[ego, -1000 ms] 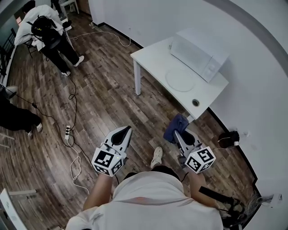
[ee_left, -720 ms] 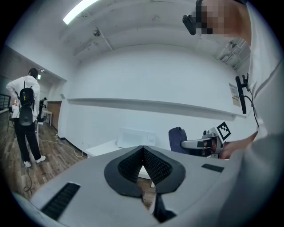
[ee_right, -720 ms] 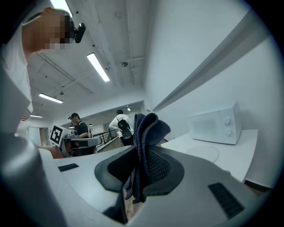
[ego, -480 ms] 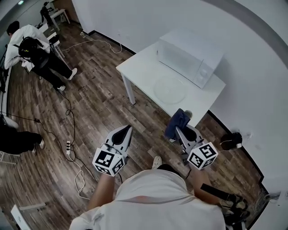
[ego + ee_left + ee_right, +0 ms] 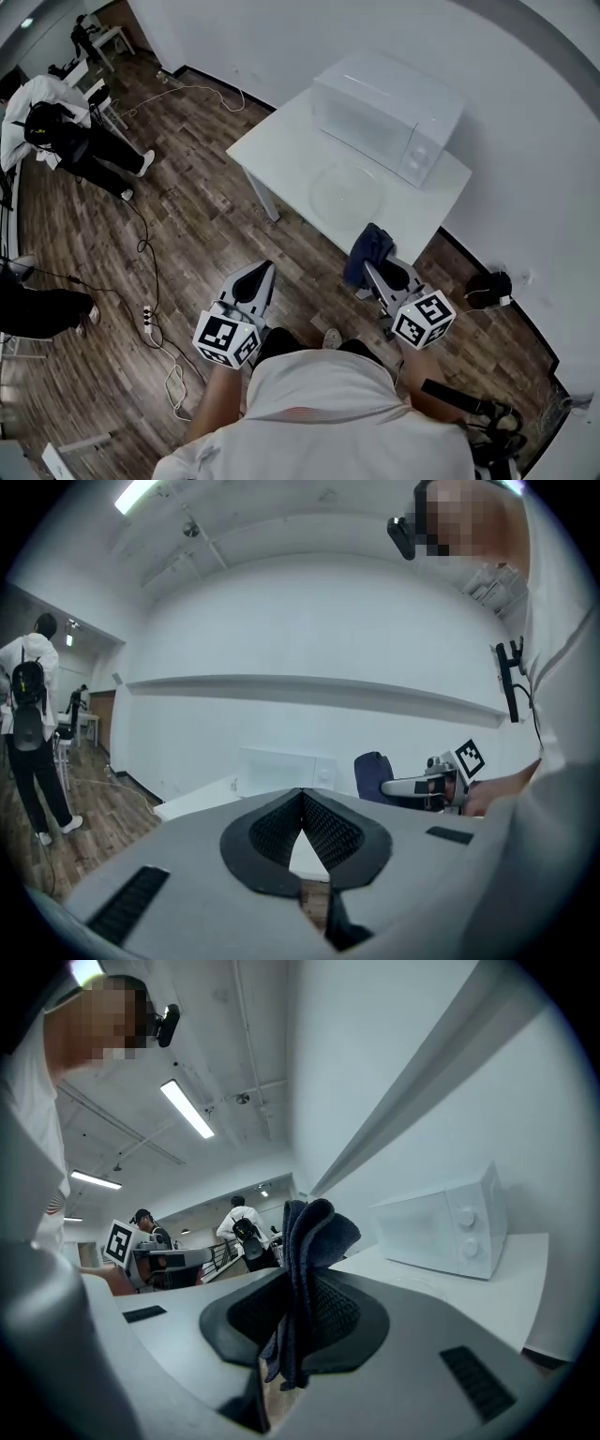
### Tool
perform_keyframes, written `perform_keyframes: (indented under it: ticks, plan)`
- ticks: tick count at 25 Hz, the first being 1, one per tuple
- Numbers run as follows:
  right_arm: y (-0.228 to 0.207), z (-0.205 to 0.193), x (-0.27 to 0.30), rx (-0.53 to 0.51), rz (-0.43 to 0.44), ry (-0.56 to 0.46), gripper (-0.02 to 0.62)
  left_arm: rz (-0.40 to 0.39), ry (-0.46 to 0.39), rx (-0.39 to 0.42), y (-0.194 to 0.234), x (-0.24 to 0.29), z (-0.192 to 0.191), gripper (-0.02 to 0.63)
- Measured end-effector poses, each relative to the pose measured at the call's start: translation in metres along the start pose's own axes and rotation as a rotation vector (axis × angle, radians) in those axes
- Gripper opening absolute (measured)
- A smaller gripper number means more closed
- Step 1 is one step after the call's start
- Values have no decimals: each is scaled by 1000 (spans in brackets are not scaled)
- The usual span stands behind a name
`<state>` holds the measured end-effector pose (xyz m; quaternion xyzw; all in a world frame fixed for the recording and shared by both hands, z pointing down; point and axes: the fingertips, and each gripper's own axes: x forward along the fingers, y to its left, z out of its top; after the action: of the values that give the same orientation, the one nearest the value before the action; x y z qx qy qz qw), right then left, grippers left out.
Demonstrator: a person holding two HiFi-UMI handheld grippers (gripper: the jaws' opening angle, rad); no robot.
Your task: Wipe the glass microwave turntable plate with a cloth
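Observation:
A clear glass turntable plate (image 5: 348,194) lies flat on the white table (image 5: 272,141), in front of the white microwave (image 5: 389,112). My right gripper (image 5: 373,265) is shut on a dark blue cloth (image 5: 367,251), held in the air just short of the table's near edge. In the right gripper view the cloth (image 5: 305,1269) sticks up folded between the jaws, with the microwave (image 5: 448,1222) beyond. My left gripper (image 5: 259,278) hangs over the wooden floor, left of the table, jaws shut and empty (image 5: 301,808).
People stand at the far left (image 5: 56,131) by chairs. Cables and a power strip (image 5: 148,314) trail across the wooden floor. A dark object (image 5: 486,286) sits by the wall at right. My own feet show between the grippers.
I have stepped closer to the table; it and the microwave now sit nearer and more central. Both grippers keep their grip and pose, the cloth now reaching the table's edge.

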<state>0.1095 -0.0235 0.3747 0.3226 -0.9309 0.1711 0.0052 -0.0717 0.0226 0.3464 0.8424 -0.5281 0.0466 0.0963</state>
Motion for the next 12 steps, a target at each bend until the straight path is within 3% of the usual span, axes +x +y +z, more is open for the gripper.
perform_keyframes:
  ticks: [4, 12]
  plan:
    - [-20, 2, 12, -2, -42, 12, 61, -29, -5, -17, 15, 27, -3, 11]
    - [-78, 15, 67, 20, -200, 21, 61, -174, -7, -29, 75, 116, 6, 11]
